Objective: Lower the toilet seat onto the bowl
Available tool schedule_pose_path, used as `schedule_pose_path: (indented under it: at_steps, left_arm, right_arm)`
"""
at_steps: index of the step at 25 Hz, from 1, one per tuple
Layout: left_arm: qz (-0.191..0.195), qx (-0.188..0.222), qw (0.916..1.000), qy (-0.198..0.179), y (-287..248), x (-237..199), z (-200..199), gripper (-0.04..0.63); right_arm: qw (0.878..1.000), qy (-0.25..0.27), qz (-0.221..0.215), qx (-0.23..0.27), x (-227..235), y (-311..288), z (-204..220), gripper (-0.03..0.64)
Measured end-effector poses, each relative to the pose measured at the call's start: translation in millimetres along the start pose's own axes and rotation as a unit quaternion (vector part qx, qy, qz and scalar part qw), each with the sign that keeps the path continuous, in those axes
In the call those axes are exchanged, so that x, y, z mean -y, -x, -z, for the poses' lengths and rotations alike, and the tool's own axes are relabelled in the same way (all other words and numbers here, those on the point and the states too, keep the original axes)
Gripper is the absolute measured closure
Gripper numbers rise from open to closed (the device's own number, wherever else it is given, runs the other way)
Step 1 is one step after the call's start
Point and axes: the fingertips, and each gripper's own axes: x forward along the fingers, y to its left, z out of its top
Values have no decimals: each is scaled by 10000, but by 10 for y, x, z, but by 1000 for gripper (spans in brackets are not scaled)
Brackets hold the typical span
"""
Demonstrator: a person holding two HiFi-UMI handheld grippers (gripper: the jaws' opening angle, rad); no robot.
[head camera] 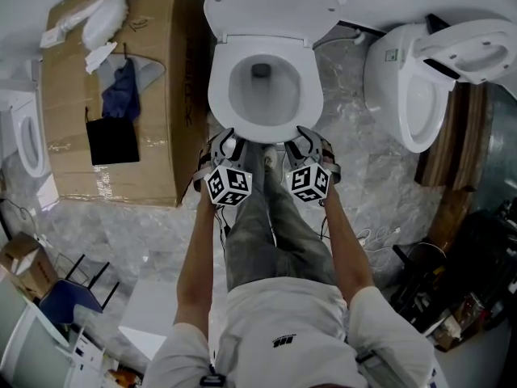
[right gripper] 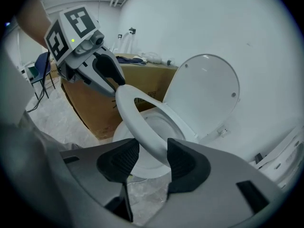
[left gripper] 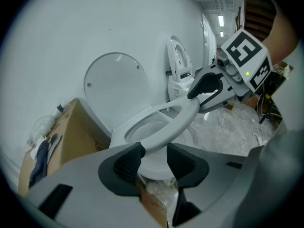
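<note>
Left tool [left gripper: 152, 158]: closed on the left front of the toilet seat [left gripper: 183, 120], with a pad against each side of the rim.
Toilet seat: part-way down and tilted, with its front edge clear of the bowl [left gripper: 121, 132]. The lid [left gripper: 114, 87] stands upright behind it.
Right tool [right gripper: 151, 158]: closed on the right front of the rim in the same way.
Risk, slip: the pads seem to hold only the edge of smooth plastic. If either grip lets go, the seat would likely slam onto the bowl.
Risk, twist: if one hand sinks faster than the other, the seat could rack on its hinge.
Risk, pinch: a pad left under the rim could get trapped between seat and bowl.
Hidden, height: from the head view the seat looks flat on the bowl. Its gap shows only in the two gripper views.
Hidden, hinge: it cannot be made out clearly in any view.
Hidden, tips: from above, the marker cubes cover the pads.
</note>
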Motion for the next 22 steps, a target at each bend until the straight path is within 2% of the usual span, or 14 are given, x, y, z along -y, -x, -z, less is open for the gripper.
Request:
schedule_pose_path:
  at_steps: [22]
  left_arm:
    - [147,-493,9986,-118,-427,382,686,385]
  right_arm:
    - [9971,579,-245,-431,-492,-449,610,408]
